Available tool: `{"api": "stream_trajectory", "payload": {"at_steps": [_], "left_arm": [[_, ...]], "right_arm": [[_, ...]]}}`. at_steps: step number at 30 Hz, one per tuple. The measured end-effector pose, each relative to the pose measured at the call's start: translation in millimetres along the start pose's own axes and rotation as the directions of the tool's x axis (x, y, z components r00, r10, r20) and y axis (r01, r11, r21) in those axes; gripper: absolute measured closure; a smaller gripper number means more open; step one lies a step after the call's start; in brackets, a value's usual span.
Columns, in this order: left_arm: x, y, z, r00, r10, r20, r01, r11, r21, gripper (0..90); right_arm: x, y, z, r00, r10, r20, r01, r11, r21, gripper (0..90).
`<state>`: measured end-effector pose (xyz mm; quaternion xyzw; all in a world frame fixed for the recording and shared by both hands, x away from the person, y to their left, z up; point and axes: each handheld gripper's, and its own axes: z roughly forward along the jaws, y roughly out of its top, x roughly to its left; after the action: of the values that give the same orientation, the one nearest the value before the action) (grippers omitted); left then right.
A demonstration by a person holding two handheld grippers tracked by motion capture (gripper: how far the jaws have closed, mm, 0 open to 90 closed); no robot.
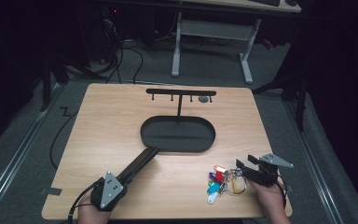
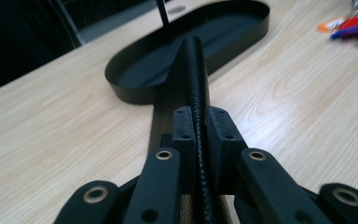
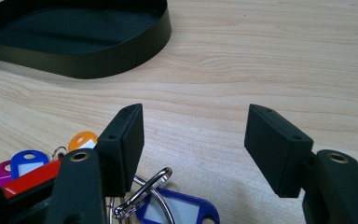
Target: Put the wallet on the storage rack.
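Left gripper (image 1: 142, 161) is clamping the black case (image 2: 193, 84) by the tray (image 1: 205, 140); right gripper (image 1: 242, 169), jaws apart, is nearing the keys (image 1: 219, 182), still unhung.

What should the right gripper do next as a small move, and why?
Probably lower the right gripper a little onto the bunch of keys and close. Its jaws stand wide open just above the key ring, gripping nothing yet, while the left gripper is shut on a black case beside the tray.
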<state>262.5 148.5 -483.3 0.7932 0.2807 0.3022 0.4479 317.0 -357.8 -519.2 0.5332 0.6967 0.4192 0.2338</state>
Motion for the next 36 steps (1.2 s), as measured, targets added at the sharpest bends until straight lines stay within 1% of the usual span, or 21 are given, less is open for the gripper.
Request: {"api": "stream_trajectory", "payload": {"at_steps": [1, 2, 5, 7, 9, 11, 13, 14, 16, 17, 20, 23, 26, 27, 31, 36], "left_arm": [[1.6, 2.4, -4.6, 0.9996, -0.029, 0.007, 0.029, 0.9992, -0.027, 82.8], [2.6, 3.5, -6.6, 0.9992, -0.037, 0.014, 0.038, 0.9987, -0.035, 82.8], [3.1, 5.4, -10.4, 0.9984, -0.056, 0.012, 0.056, 0.9964, -0.063, 82.9], [3.6, 6.2, -11.4, 0.9969, -0.075, 0.025, 0.077, 0.9940, -0.078, 82.9], [3.9, 6.0, -10.2, 0.9951, -0.090, 0.042, 0.093, 0.9923, -0.081, 82.9], [4.1, 3.9, -6.8, 0.9938, -0.099, 0.052, 0.102, 0.9926, -0.066, 82.8], [5.3, 0.5, -2.1, 0.9918, -0.112, 0.061, 0.115, 0.9926, -0.039, 82.7], [6.6, -1.8, -1.0, 0.9901, -0.124, 0.066, 0.127, 0.9909, -0.044, 82.6], [10.8, -3.5, 0.2, 0.9827, -0.163, 0.088, 0.167, 0.9849, -0.044, 82.1], [11.8, -4.3, 0.1, 0.9816, -0.172, 0.083, 0.176, 0.9833, -0.047, 81.5], [14.4, -7.1, 0.1, 0.9790, -0.188, 0.079, 0.193, 0.9795, -0.058, 80.6], [17.6, -8.1, 0.0, 0.9785, -0.194, 0.070, 0.198, 0.9784, -0.059, 80.2], [19.6, -9.2, -0.1, 0.9775, -0.200, 0.067, 0.204, 0.9770, -0.061, 79.6], [21.8, -10.5, 0.3, 0.9751, -0.211, 0.068, 0.215, 0.9745, -0.064, 79.4], [25.7, -12.8, 0.4, 0.9731, -0.222, 0.061, 0.226, 0.9718, -0.068, 78.6], [28.6, -14.9, 0.3, 0.9725, -0.226, 0.057, 0.229, 0.9708, -0.071, 77.6]], "right_arm": [[0.1, 0.1, 0.0, 1.0000, -0.001, 0.000, 0.001, 1.000, 0.000, 37.8], [0.3, 0.1, 0.0, 1.0000, -0.002, 0.000, 0.002, 1.000, -0.001, 37.8], [0.1, 0.2, 0.0, 1.0000, -0.001, 0.001, 0.001, 1.000, -0.002, 37.8], [0.1, 0.2, 0.1, 1.0000, -0.002, 0.002, 0.002, 1.000, -0.002, 37.8], [0.1, 0.2, 0.1, 1.0000, -0.002, 0.002, 0.002, 1.000, -0.002, 37.8], [0.2, 0.2, 0.0, 1.0000, -0.003, 0.002, 0.003, 1.000, -0.002, 37.8], [0.3, 0.2, 0.1, 1.0000, -0.003, 0.002, 0.003, 1.000, -0.002, 37.8], [0.4, 0.2, 0.1, 1.0000, -0.003, 0.002, 0.003, 1.000, -0.003, 37.8], [0.4, 0.3, -0.1, 1.0000, -0.003, 0.001, 0.003, 1.000, -0.002, 37.8], [0.3, 0.3, -0.1, 1.0000, -0.003, 0.001, 0.003, 1.000, -0.002, 37.8], [0.4, -0.2, 0.3, 1.0000, 0.000, 0.002, 0.000, 1.000, -0.002, 37.8], [0.8, -0.8, 1.4, 1.0000, 0.005, -0.001, -0.005, 1.000, 0.004, 37.8], [1.9, -0.3, 1.7, 1.0000, -0.001, -0.001, 0.001, 1.000, 0.004, 37.8], [1.8, -0.2, 2.1, 1.0000, -0.002, 0.000, 0.002, 1.000, 0.005, 37.8], [2.1, -0.5, 2.7, 1.0000, -0.003, -0.002, 0.003, 1.000, 0.011, 37.8], [1.8, -0.8, 2.6, 1.0000, -0.002, -0.003, 0.002, 1.000, 0.013, 37.8]]}}
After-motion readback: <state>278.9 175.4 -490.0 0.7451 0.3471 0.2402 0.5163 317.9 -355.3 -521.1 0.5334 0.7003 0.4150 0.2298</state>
